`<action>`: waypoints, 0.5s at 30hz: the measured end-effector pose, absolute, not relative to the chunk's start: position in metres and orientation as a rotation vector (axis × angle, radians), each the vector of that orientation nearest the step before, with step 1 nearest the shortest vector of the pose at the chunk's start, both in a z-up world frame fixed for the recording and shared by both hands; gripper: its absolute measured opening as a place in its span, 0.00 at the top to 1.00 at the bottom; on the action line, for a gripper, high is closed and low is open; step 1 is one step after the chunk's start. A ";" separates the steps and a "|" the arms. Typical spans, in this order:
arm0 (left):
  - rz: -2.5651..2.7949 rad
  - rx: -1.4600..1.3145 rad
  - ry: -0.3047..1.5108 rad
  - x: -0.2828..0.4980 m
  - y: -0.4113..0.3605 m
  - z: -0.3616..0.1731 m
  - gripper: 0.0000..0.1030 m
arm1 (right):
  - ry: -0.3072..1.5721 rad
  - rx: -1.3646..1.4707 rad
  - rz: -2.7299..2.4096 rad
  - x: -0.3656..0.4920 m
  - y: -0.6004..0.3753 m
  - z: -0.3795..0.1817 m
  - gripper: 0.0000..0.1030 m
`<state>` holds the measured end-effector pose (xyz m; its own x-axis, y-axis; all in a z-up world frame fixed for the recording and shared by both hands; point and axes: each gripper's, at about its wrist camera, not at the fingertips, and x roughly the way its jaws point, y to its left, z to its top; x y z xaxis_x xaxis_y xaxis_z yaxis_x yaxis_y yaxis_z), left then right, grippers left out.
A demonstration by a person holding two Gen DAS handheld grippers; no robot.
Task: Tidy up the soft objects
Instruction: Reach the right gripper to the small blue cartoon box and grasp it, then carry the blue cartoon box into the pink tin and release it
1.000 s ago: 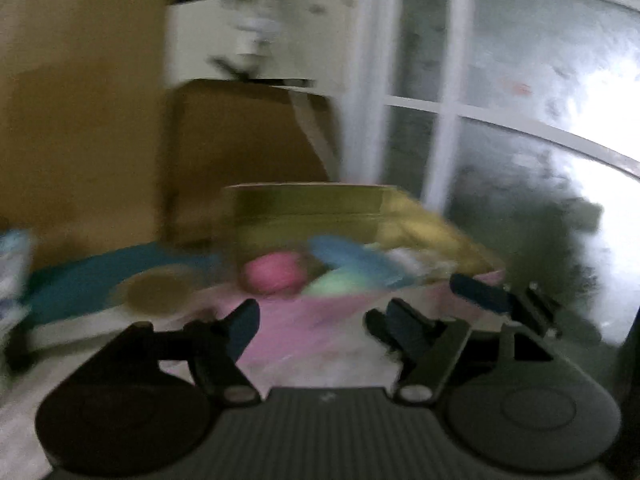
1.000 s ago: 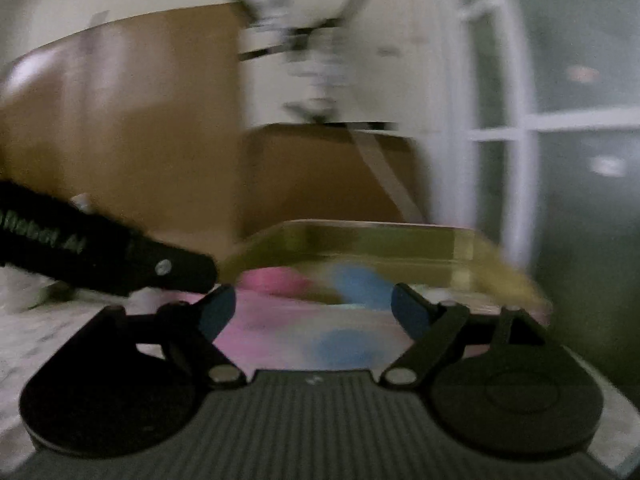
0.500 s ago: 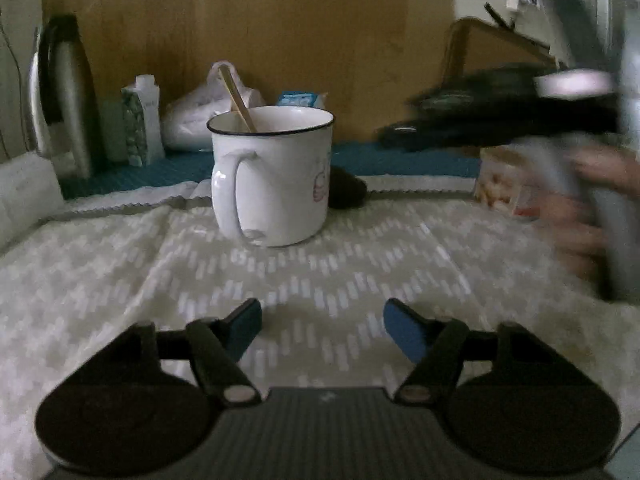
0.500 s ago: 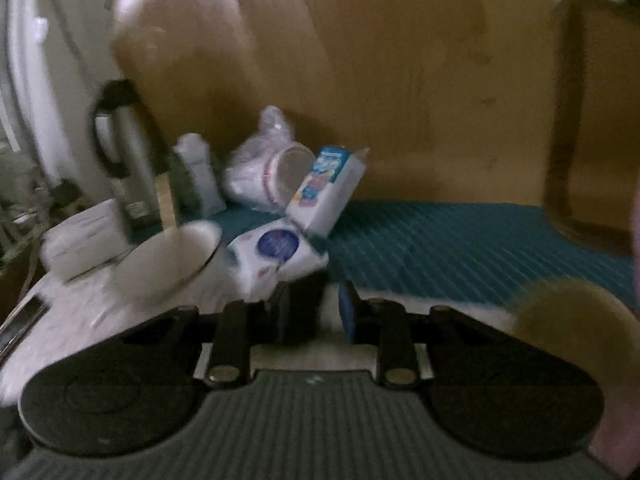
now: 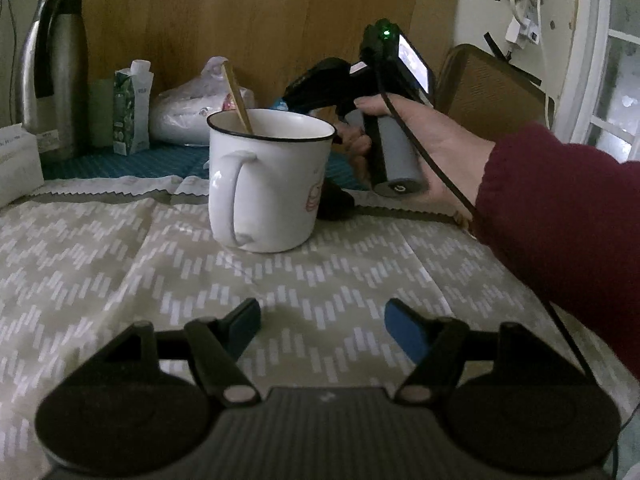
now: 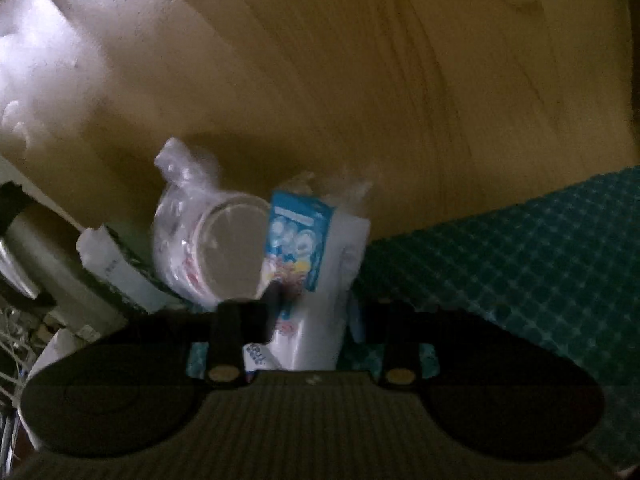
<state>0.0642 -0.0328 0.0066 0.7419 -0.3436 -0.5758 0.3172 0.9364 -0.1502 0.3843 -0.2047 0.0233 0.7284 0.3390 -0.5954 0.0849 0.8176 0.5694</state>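
Observation:
My left gripper [image 5: 320, 326] is open and empty, low over a grey chevron-patterned cloth [image 5: 120, 280]. The right gripper tool [image 5: 360, 80] shows in the left wrist view, held in a hand with a maroon sleeve behind a white mug. In the right wrist view my right gripper [image 6: 310, 316] has its fingers on either side of a blue and white soft packet [image 6: 308, 264]; the view is blurred, so whether the pads press it is unclear. A clear plastic bag with a round lid [image 6: 208, 240] lies just left of the packet.
A white enamel mug [image 5: 268, 180] with a wooden stick stands mid-cloth. A steel flask [image 5: 52, 68], a green carton [image 5: 130, 108] and a white bag [image 5: 192, 108] line the wooden back panel on a teal mat [image 6: 520, 272]. A white box [image 5: 16, 164] sits far left.
The right gripper has moved forward to the blue and white packet and its fingers have spread from nearly shut to either side of it. The left gripper has edged closer to the mug.

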 end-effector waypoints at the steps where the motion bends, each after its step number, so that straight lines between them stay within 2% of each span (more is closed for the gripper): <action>1: -0.365 -0.050 0.639 0.064 -0.032 0.007 0.32 | 0.726 0.594 0.130 0.375 -0.206 0.029 0.64; 11: -0.368 -0.099 0.628 0.064 -0.025 0.007 0.31 | 0.686 0.298 0.143 0.214 -0.211 0.077 0.64; 15: -0.392 -0.145 0.615 0.063 -0.017 0.009 0.30 | 0.724 0.303 0.215 0.140 -0.226 0.075 0.63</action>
<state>0.0629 -0.0174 0.0089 0.7463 -0.3993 -0.5326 0.3142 0.9167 -0.2469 0.1395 -0.2262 0.0748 0.7303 0.2959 -0.6157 -0.0883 0.9346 0.3444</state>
